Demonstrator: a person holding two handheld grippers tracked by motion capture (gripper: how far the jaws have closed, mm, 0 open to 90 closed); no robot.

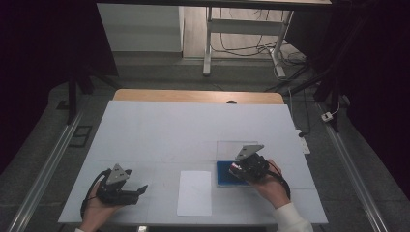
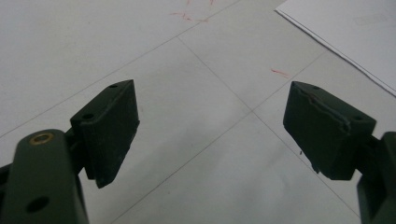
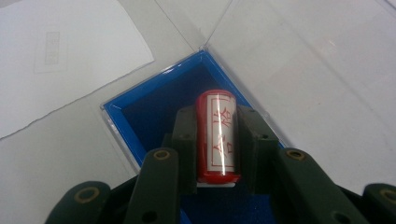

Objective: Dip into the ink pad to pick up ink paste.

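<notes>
Right gripper (image 3: 217,140) clamps red cylindrical stamp (image 3: 217,135) over blue-lined clear plastic box (image 3: 135,109), frame centre; high view hides stamp; left gripper (image 2: 210,130) wide open, empty; white paper sheet (image 1: 195,192) bottom centre.

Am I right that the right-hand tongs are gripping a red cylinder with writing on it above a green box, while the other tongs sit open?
Not quite: the box is blue, not green, as the right gripper view shows. The rest holds: the right tongs grip the red cylinder with writing on it above that box, and the left tongs sit open over the table.
</notes>
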